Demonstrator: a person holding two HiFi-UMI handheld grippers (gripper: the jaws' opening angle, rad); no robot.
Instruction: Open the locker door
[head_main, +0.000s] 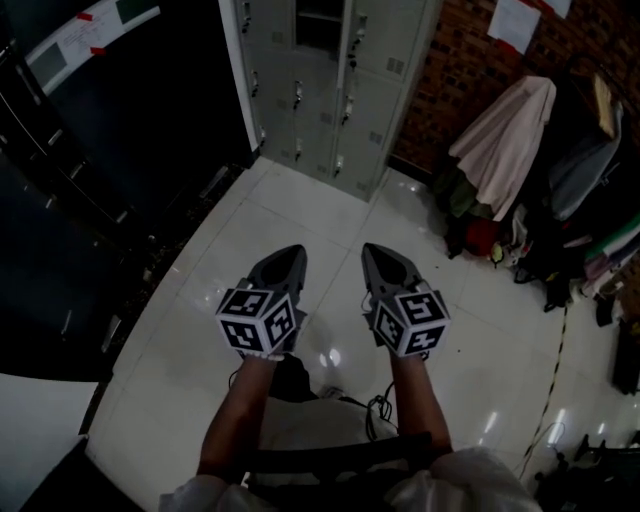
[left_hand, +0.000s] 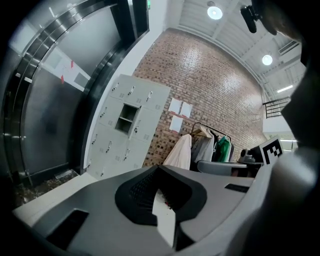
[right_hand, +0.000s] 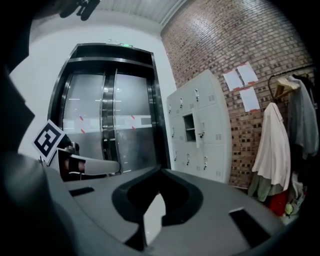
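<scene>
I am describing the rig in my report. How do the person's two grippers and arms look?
The left gripper and the right gripper are dark grey shells that taper to a narrow tip. Each carries a white cube with black square markers at its back. The forearms are bare, with no sleeves on them.

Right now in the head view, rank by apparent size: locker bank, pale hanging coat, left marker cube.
1. locker bank
2. pale hanging coat
3. left marker cube, close to the coat only because it is far nearer the camera; that pair is unsure.
</scene>
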